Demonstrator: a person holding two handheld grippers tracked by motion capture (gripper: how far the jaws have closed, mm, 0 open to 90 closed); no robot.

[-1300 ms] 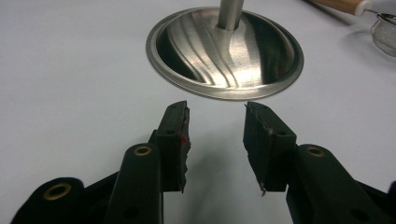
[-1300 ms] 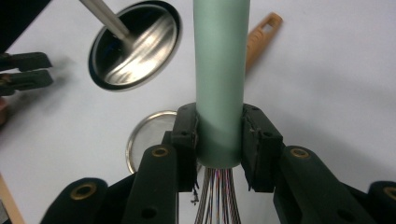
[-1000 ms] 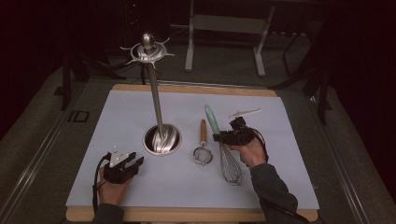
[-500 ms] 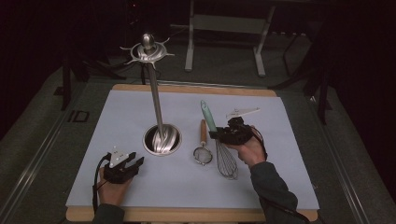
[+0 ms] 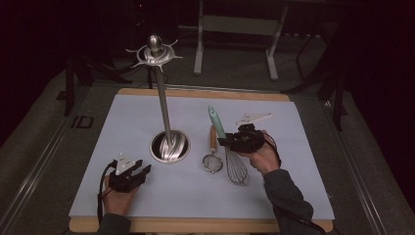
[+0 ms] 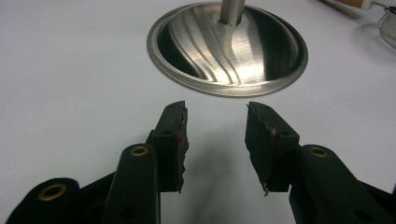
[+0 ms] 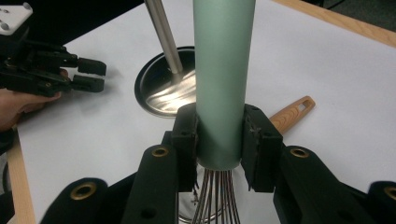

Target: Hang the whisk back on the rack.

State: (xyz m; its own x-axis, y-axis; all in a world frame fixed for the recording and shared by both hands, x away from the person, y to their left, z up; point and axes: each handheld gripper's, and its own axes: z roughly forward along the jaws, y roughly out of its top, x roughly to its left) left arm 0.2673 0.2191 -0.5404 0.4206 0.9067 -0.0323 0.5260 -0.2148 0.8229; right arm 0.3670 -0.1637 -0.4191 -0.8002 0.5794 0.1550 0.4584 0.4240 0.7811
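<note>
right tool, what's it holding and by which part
The right tool grips the whisk at the lower end of its green handle, just above the wires.

The right gripper (image 5: 229, 141) grips the whisk (image 5: 230, 152) by its green handle, beside the small strainer (image 5: 213, 155) and the tall metal stand (image 5: 165, 122), while the left gripper (image 5: 142, 172) rests on the white surface (image 5: 293, 186).

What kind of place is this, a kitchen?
Probably not a real kitchen: more likely a dark recording workspace. A white-covered table holds a whisk, a small strainer and a metal stand, with bare metal frames behind.
</note>
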